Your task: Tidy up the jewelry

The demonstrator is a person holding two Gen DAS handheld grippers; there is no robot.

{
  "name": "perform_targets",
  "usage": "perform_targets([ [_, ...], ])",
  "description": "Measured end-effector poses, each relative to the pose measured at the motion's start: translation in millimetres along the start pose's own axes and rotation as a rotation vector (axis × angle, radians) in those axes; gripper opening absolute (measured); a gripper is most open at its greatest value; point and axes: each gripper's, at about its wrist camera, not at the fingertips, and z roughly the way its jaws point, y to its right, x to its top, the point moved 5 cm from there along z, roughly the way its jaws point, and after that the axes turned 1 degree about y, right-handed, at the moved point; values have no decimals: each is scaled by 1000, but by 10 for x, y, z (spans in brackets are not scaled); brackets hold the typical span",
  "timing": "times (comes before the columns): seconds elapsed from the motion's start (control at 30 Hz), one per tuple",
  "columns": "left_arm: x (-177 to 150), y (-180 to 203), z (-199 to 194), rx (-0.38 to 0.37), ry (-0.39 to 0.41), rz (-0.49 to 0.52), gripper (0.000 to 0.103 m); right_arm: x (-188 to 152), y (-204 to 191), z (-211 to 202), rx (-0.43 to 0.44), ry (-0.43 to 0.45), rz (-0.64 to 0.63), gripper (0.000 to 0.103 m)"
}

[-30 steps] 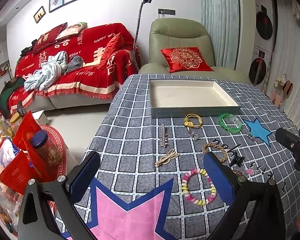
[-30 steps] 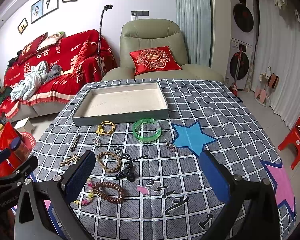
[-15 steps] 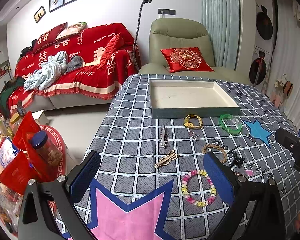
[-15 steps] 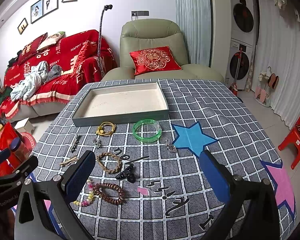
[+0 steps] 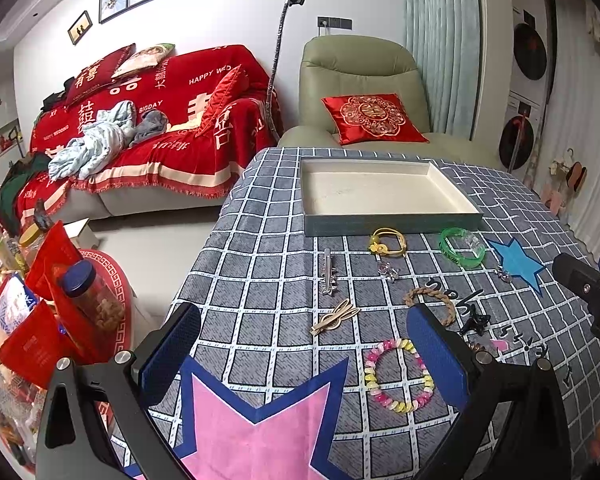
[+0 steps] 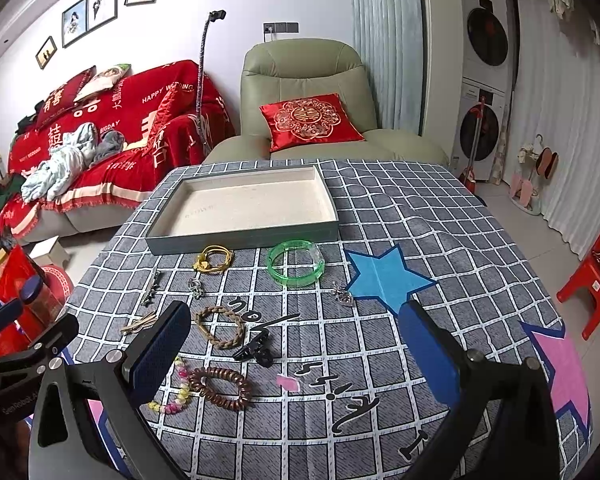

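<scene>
1. Both tongs gape wide and hold nothing: left tongs [image 5: 304, 354] hang over the near left of the worktop [image 5: 260, 280], right tongs [image 6: 296, 354] over its near middle.
2. Tray [image 6: 244, 236] lies at the far side, bare; no piece has gone in, so the task looks to be at its very start.
3. Jewelry is strewn between tray and tongs: green bangle [image 6: 297, 263] and yellow tie [image 6: 214, 260] just near the tray, braided ring [image 6: 220, 327] and black clip [image 6: 256, 350] mid-worktop, bead bracelet [image 5: 398, 376] and brown coil [image 6: 220, 386] nearest.
4. Next move, likely: lower one pair over a near piece, such as the bead bracelet, straddle its rim, close, and carry it to the tray.
</scene>
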Motion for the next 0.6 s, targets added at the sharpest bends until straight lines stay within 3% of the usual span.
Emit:
perform_targets([
  [0.6,-34,-24,22,-2,-10,-3,103,1,-4,4,2,-1,3,103],
])
